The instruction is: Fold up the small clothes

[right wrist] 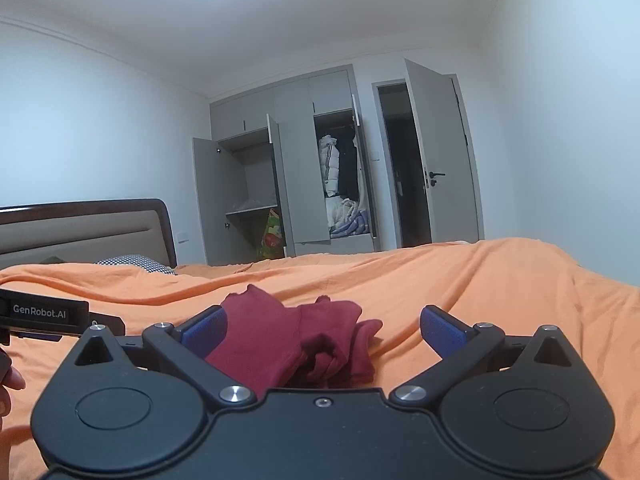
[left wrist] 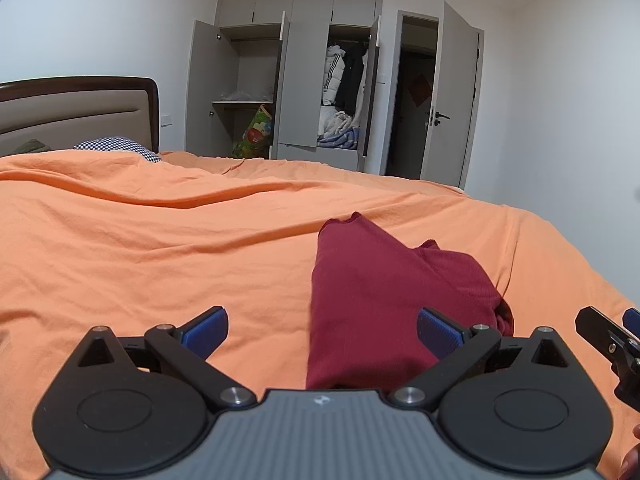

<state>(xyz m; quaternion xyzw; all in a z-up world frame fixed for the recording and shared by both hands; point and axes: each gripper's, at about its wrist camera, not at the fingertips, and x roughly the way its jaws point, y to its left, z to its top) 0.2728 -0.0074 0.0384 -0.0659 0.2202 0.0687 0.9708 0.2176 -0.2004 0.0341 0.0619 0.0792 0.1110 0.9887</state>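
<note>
Closest to us, the left hand-held gripper [left wrist: 322, 330] has its blue pads spread wide and grips nothing, and the right hand-held gripper [right wrist: 322, 330] is spread just as wide and just as empty. Directly ahead of both, the dark red garment [left wrist: 384, 292] lies on the orange bedspread [left wrist: 140, 264], partly folded. From the left hand-held gripper it sits ahead and toward its right pad, a flat smooth panel with a peaked corner at the far end. From the right hand-held gripper it sits ahead and toward its left pad, and there we see a bunched, loosely rolled end [right wrist: 336, 344] that is not flat. We judge the fold unfinished. The risk from here is that a pad pinches only the top layer of that bunched end, so the layers slide apart and the neat panel opens. The soft, wrinkled bedspread could also be caught along with the cloth. Farther off lie a checked pillow [left wrist: 116, 146] and the headboard [left wrist: 76, 108], then the open wardrobe [left wrist: 296, 80] beyond the bed.
</note>
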